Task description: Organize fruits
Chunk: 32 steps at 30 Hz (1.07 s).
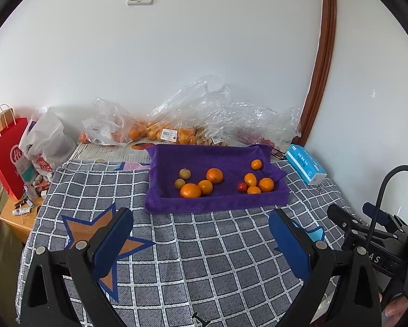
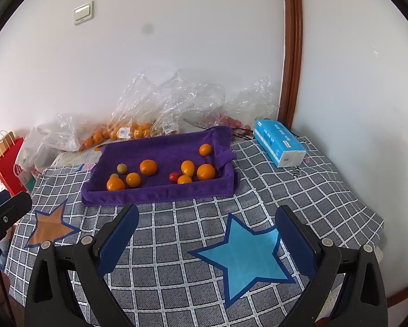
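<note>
A shallow tray lined with a purple towel (image 1: 217,204) sits on the tabletop at twelve o'clock from both claws, and it holds ten fruits in two clusters. The cluster at nine o'clock has three round orange citrus fruits (image 1: 190,190) and two small yellow-green round fruits (image 1: 185,173). The cluster at three o'clock has four orange citrus fruits (image 1: 266,184), some of them oval, and one small red fruit (image 1: 241,187) touching them. The checked grey-and-white cloth (image 1: 204,250) that covers the tabletop carries two stars: one orange star (image 1: 95,231) and one light-blue star (image 2: 244,256). Behind the tray lie crumpled clear plastic bags (image 1: 193,109) with more fruit; a blue tissue pack (image 2: 279,143) lies at two o'clock. The left claw (image 1: 201,245) hovers level above the cloth, spread wide and empty. The right claw (image 2: 206,245) hovers likewise, spread wide and empty.
</note>
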### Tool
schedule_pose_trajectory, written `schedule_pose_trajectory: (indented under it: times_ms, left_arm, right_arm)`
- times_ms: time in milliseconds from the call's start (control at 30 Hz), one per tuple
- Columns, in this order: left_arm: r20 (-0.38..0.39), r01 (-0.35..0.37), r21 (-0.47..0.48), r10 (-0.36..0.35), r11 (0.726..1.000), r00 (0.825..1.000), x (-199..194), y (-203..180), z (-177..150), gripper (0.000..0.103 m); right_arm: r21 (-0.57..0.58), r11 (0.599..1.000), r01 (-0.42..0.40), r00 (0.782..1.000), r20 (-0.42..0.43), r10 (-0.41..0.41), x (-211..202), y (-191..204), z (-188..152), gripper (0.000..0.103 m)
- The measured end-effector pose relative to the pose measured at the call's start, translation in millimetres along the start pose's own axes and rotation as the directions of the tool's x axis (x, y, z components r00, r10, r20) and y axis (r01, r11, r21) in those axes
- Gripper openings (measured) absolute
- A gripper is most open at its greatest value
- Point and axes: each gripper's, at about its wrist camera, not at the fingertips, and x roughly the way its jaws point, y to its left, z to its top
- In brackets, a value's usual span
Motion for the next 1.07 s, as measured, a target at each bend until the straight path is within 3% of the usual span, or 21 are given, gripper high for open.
schedule_pose_trajectory:
  times_ms: [1067]
  left_arm:
    - [0.012, -0.013, -0.014, 0.013, 1.0, 1.0, -3.7, 0.5, 0.8, 0.1]
  right_arm:
    - [0.01, 1.0, 0.003, 1.0, -0.004, -0.003, -1.2, -2.9, -0.3, 0.099]
